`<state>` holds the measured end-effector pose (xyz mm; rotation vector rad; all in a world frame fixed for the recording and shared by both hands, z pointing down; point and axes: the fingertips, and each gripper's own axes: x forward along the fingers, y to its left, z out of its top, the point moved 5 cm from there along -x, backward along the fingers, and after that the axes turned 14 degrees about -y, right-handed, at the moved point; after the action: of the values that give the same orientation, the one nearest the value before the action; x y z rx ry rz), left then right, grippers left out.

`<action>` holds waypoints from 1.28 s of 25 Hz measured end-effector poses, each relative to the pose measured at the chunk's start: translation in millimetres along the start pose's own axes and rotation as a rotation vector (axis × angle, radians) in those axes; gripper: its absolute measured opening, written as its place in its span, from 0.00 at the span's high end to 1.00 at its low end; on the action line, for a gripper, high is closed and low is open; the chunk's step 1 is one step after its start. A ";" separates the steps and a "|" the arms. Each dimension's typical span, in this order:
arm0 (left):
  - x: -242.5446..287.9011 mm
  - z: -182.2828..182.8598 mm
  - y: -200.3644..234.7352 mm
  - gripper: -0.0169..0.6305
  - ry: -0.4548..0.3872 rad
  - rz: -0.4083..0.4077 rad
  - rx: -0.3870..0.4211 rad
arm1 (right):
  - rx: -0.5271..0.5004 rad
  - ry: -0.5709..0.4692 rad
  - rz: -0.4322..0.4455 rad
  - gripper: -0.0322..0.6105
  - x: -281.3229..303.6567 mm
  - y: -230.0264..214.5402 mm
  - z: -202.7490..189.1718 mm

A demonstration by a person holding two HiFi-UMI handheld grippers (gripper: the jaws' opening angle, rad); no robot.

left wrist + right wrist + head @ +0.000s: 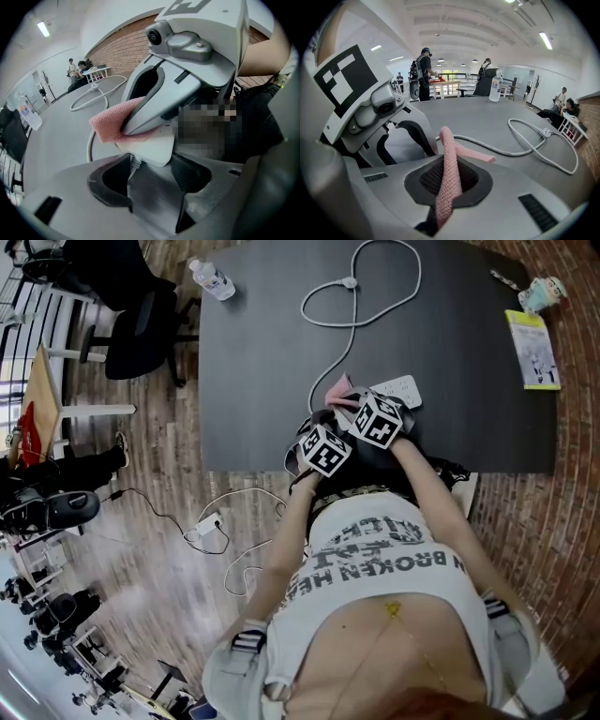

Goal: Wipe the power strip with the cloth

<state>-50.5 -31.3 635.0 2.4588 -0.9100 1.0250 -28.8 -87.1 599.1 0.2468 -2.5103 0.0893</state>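
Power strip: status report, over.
Left gripper jaws on power strip, cable end. Right gripper shut on cloth, pressed on strip. Cable loops beyond, no obstruction.

White pwr strip (401, 390) flat on table (450, 334), pink cloth (447, 164) over its cord end.

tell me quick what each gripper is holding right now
Left gripper: closed on the cable end of the white power strip.
Right gripper: closed on the pink cloth.

Pink cloth (449, 178); seemingly white power strip (151, 149).
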 end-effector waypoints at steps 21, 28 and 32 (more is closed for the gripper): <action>-0.1 -0.3 -2.1 0.57 0.002 -0.007 -0.003 | -0.006 0.015 -0.030 0.92 -16.8 -12.8 -10.6; -0.7 -1.1 -0.8 0.57 -0.001 -0.010 -0.004 | 0.004 0.023 -0.058 0.92 -26.2 -22.2 -16.7; 0.9 -1.5 -1.7 0.57 0.000 -0.012 -0.006 | 0.012 0.025 -0.072 0.92 -31.5 -26.4 -22.0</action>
<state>-49.6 -29.6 636.7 2.4565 -0.8966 1.0164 14.1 -105.4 598.8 0.3390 -2.4736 0.0780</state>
